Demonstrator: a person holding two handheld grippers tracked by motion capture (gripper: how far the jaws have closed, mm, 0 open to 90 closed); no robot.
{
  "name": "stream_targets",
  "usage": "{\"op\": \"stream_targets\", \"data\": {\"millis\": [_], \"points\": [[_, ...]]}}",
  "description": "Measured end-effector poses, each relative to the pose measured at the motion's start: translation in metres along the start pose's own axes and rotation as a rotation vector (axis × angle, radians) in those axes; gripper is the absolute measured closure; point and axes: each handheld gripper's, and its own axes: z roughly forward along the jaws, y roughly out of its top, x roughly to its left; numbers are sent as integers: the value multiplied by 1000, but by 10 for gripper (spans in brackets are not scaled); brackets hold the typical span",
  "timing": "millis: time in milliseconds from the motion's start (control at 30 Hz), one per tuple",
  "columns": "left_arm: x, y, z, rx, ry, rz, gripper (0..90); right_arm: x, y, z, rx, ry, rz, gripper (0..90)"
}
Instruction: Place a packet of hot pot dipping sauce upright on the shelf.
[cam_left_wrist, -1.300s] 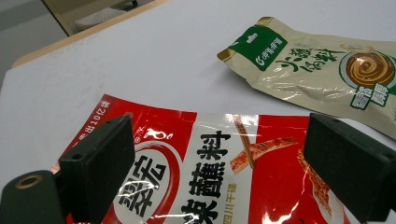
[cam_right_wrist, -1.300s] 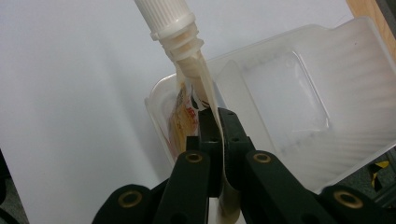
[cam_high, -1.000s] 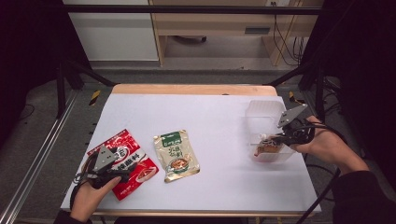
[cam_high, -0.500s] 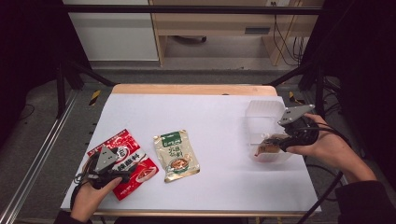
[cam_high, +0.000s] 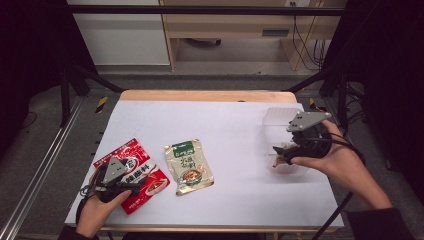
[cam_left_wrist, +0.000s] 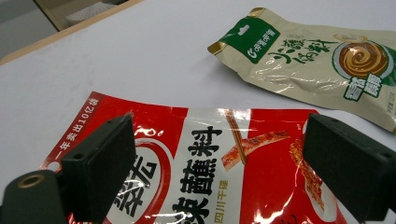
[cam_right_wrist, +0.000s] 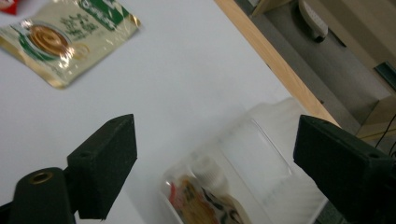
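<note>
My right gripper (cam_high: 281, 152) hangs above the clear plastic box (cam_high: 280, 120) at the right side of the desk (cam_high: 230, 120). Its jaws have just been opening and now stand wide apart, with nothing between them. In the right gripper view I look down between the jaws at a small pouch with a white cap (cam_right_wrist: 205, 196); it lies inside the box, free from the jaws.

My left gripper (cam_high: 131, 186) is low over the red sauce packet (cam_left_wrist: 224, 172) at the front left of the desk. Its jaws are also apart, one on each side over the packet, and they do not clamp it. The packet lies flat on the white surface.

The green and beige packet (cam_high: 189, 167) lies flat just beside the red one, toward the middle of the desk, well apart from the box.
</note>
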Motion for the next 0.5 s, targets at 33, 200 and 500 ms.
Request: {"op": "stream_targets", "data": {"millis": [33,200,500], "points": [[0,0,0,1,-3,3,104,14,6,1,-26,9,-17,127],[-2,2,-1,5,-23,11,116,47,13,12,-58,35,-70,173],[-12,16,5,-11,-85,46,108,102,14,59,-87,42,10,230]]}}
